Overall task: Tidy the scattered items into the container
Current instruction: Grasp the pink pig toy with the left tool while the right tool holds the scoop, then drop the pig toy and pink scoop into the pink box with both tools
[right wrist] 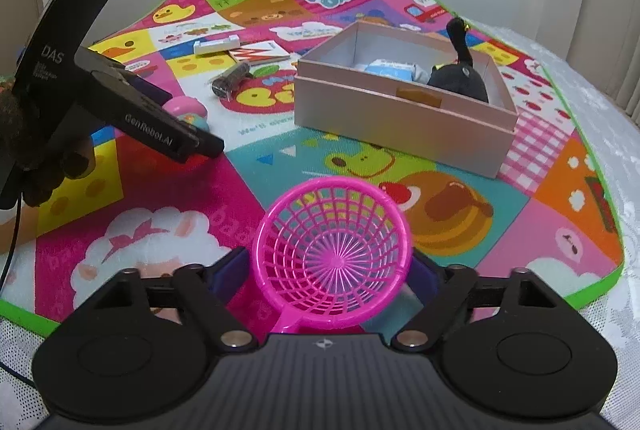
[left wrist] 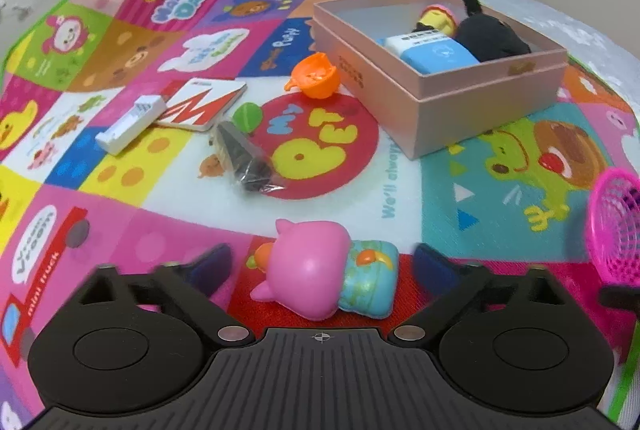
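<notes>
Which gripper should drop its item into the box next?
Right. The right gripper already has the pink strainer between its fingers, box ahead; the open left gripper only straddles the pig toy.

L tongs (left wrist: 322, 266) open | pink pig toy (left wrist: 320, 272) btwn fingers | box (left wrist: 472, 102) far R on mat (left wrist: 120, 230)

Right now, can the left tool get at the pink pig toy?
Probably yes. The pink pig toy lies on the mat between the open fingers of the left tool, with nothing over it. The pink strainer sits off to the side.
</notes>
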The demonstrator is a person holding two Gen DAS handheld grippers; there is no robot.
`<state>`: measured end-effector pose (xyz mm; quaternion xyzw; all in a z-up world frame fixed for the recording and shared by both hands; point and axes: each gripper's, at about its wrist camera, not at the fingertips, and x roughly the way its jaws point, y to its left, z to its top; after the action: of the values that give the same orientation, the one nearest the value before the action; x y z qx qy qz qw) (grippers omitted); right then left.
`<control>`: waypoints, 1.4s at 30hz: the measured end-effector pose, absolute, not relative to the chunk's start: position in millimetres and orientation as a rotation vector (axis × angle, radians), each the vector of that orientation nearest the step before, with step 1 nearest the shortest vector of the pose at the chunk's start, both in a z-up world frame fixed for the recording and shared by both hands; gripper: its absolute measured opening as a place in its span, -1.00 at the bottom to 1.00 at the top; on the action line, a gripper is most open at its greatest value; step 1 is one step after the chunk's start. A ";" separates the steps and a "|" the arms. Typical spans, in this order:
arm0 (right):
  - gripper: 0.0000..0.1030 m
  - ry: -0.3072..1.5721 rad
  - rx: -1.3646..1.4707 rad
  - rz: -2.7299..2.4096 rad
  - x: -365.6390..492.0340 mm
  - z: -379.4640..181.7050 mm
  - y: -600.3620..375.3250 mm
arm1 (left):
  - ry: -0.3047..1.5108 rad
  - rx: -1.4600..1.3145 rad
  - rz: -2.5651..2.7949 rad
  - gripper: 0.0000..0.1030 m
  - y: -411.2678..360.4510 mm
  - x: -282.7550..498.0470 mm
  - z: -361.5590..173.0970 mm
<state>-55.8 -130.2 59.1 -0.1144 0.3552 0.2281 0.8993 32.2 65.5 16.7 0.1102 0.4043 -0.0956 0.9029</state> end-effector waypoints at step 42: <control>0.55 0.741 0.118 0.402 149.1 238.0 -139.8 | 0.876 -0.088 -0.144 0.99 70.6 60.6 77.9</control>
<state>149.1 -139.8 238.0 0.0575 0.3594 0.1950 0.9107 60.6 70.6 77.9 -0.0427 0.4238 -0.0698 0.9021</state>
